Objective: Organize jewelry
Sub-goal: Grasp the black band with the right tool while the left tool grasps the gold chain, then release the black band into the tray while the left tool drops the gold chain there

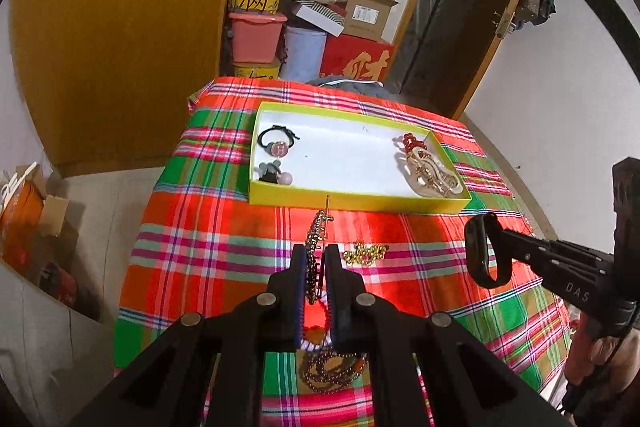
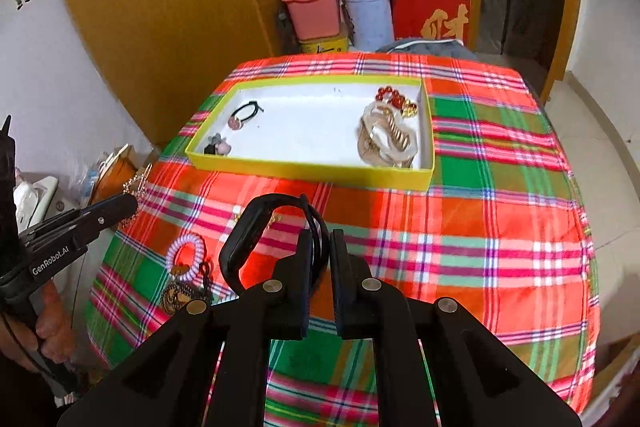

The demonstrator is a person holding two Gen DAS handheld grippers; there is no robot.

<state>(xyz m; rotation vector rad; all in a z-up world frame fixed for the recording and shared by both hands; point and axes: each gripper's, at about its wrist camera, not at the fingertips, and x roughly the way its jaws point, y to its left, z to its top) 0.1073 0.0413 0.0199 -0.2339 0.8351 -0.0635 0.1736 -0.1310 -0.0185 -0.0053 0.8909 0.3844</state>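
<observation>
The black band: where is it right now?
The black band hangs from the shut right gripper, above the plaid cloth, nearer than the yellow tray.

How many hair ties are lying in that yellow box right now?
2. Both sit at the left end of the yellow box: a black hair tie with a pink bead farther back, and a hair tie with grey and pink bobbles near the front corner. Others may hide under the hair clips.
</observation>
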